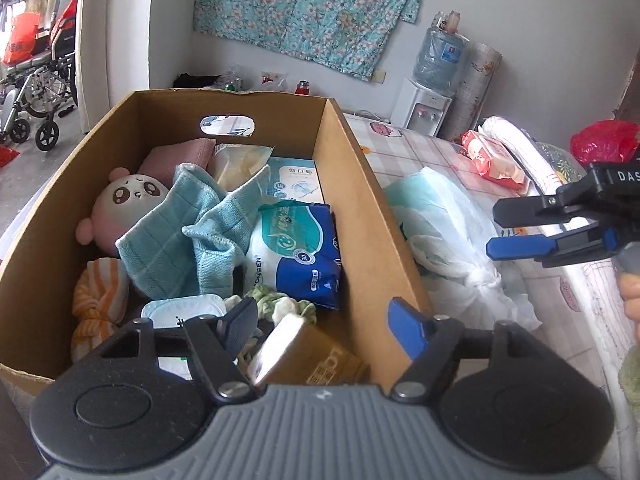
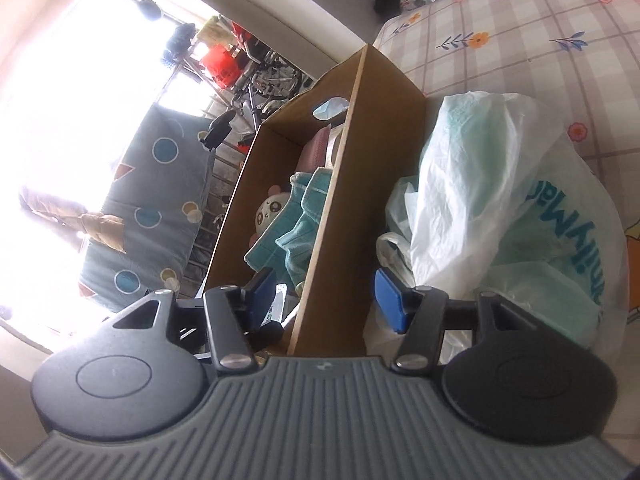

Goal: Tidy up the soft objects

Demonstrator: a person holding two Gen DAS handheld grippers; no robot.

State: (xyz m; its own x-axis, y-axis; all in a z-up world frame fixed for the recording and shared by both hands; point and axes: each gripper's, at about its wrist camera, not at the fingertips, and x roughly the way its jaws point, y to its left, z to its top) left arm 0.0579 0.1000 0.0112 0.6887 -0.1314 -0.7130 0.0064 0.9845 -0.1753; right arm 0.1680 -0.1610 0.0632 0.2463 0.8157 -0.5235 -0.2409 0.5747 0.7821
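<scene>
Left wrist: cardboard box (image 1: 360, 184) packed w/ crumpled teal cloth (image 1: 192, 236), both grippers open, empty.

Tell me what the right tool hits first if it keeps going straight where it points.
Probably the box wall: the right tool stands open astride that wall's top edge, one finger inside the box, the other beside the plastic bag. Depth is uncertain.

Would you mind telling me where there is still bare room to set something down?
The checked bedspread beyond the white plastic bag is bare. The cardboard box is crowded: towel, wipes pack, plush.
</scene>
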